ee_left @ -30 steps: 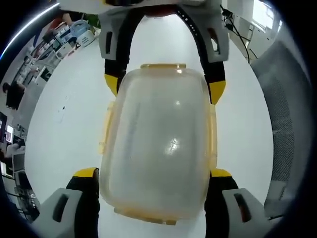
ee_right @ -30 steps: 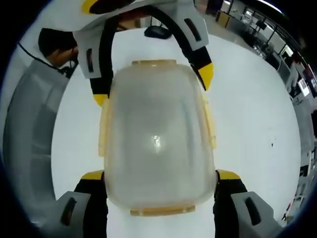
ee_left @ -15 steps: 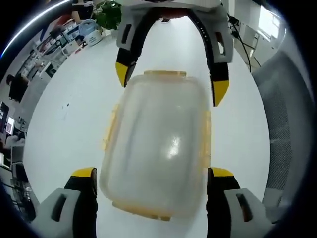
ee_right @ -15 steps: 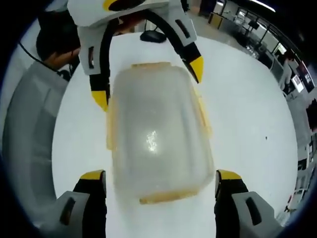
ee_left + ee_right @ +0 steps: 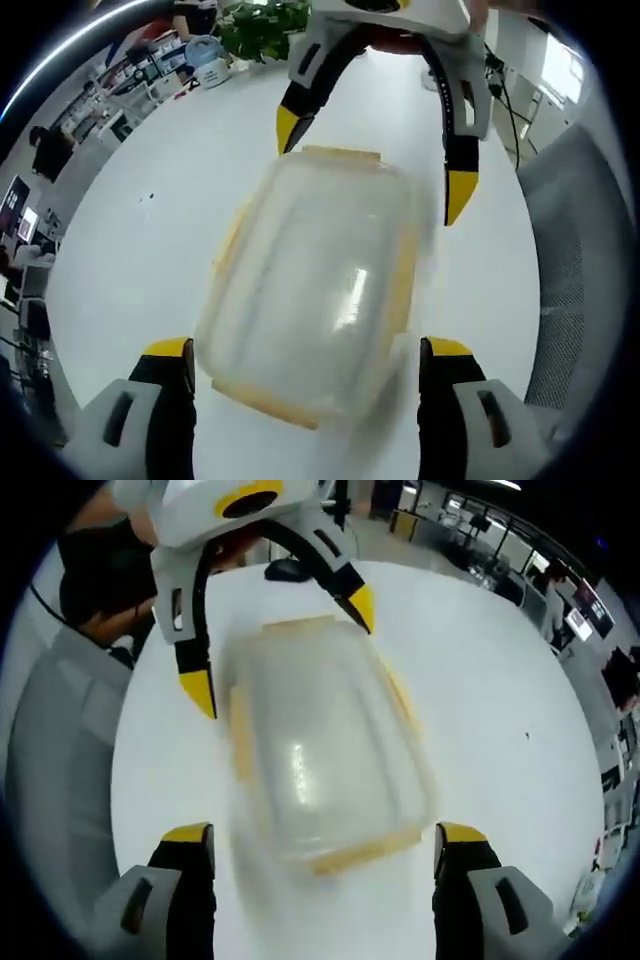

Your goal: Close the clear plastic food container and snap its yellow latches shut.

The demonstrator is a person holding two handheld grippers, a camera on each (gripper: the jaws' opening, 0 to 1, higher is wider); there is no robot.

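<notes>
- My left gripper (image 5: 305,360) stood wide open, holding nothing, jaws astride the container (image 5: 315,300) on the white table (image 5: 140,230).
- Lid sat on (latches' state unreadable, blurred).
- My right gripper (image 5: 325,845) likewise gaped, empty; pressing latches looked next.

Clear, slightly cloudy container (image 5: 320,290) with yellow-orange latches (image 5: 262,404) and rim trim. White glossy tabletop (image 5: 150,230). Left tool (image 5: 305,355): black jaws, yellow tips, light grey housings; right tool (image 5: 322,838) has the same black, yellow and grey scheme. Grey mesh chair back (image 5: 575,260) to one side. Green leafy plant (image 5: 262,25) beyond the tabletop. Dark mouse-like object (image 5: 288,570) on the white surface.
</notes>
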